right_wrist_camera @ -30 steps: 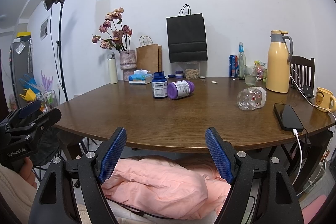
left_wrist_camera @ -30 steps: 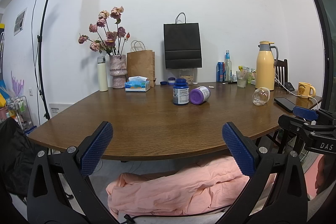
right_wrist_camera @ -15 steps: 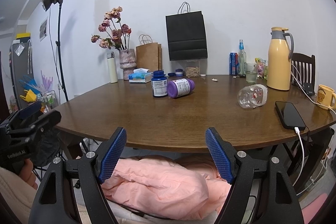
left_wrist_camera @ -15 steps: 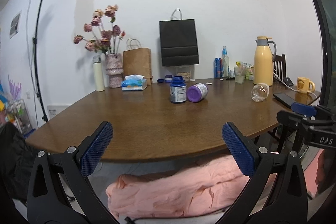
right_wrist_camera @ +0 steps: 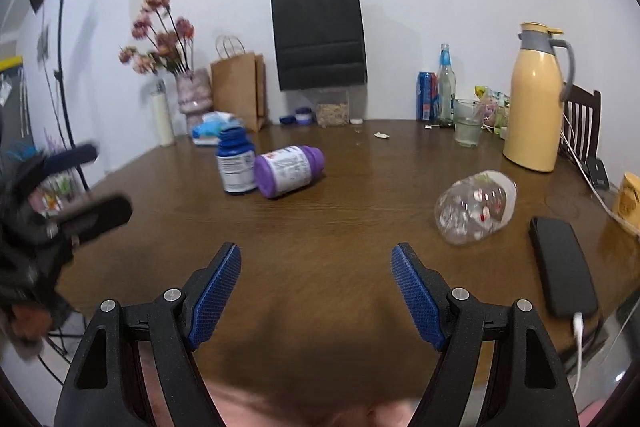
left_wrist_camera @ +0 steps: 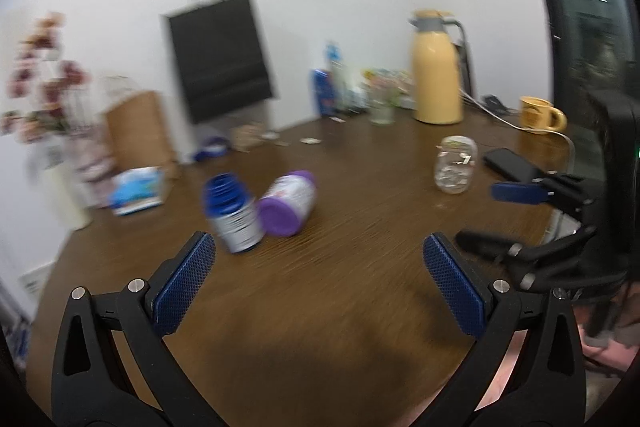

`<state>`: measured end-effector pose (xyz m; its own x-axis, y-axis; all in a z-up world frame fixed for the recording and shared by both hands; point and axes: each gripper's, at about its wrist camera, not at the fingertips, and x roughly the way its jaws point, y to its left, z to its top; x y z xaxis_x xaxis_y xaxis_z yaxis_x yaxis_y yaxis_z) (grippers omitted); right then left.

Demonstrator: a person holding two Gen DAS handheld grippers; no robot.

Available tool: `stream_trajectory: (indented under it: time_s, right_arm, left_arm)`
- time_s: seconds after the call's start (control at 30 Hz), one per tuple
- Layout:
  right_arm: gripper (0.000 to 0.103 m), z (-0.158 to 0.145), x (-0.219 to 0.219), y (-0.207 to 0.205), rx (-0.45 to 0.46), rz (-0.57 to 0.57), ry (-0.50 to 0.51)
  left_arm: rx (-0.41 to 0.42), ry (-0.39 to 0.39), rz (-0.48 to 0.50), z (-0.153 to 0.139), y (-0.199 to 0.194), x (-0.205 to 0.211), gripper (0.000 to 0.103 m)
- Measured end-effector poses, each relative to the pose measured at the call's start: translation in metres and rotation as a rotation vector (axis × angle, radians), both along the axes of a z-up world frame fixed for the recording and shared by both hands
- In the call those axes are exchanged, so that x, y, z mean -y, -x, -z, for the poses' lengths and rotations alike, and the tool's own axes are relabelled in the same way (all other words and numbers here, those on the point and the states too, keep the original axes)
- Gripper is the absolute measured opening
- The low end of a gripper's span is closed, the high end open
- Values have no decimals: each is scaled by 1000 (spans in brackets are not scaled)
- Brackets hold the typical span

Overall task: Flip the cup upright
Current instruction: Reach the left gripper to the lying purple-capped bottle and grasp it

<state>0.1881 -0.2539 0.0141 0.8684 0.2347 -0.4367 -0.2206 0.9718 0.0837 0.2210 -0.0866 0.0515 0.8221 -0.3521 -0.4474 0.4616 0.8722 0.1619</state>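
Looking along the left gripper (left_wrist_camera: 318,279), released with nothing between its blue pads: the clear cup (left_wrist_camera: 456,164) lies on its side on the brown worktop (left_wrist_camera: 360,235), right of a purple bottle (left_wrist_camera: 286,203). Right-wrist view — the right gripper (right_wrist_camera: 316,287) gapes wide too, the cup (right_wrist_camera: 476,211) beyond it to the right, beside a black phone (right_wrist_camera: 562,263).

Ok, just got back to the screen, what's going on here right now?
A person holds a gripper in each hand over the wooden table, and neither has taken hold of anything. The clear cup lies on its side, near the black phone. The right gripper is open and short of the cup, which sits ahead and to its right. The left gripper is open too, pointing nearer the two pill bottles. Its view is blurred.
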Motion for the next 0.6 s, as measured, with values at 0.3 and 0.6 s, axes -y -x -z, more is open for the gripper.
stream_trajectory:
  time_s: [0.3,0.6]
  right_arm:
    - [82,-7,23,-74,-68,-90,-25]
    - [82,4,37,-119,-106,-123,-50]
  left_arm:
    - [-380,-108,68,-4,-152,61,91]
    - [-569,-383,-47,54,-243,85,92]
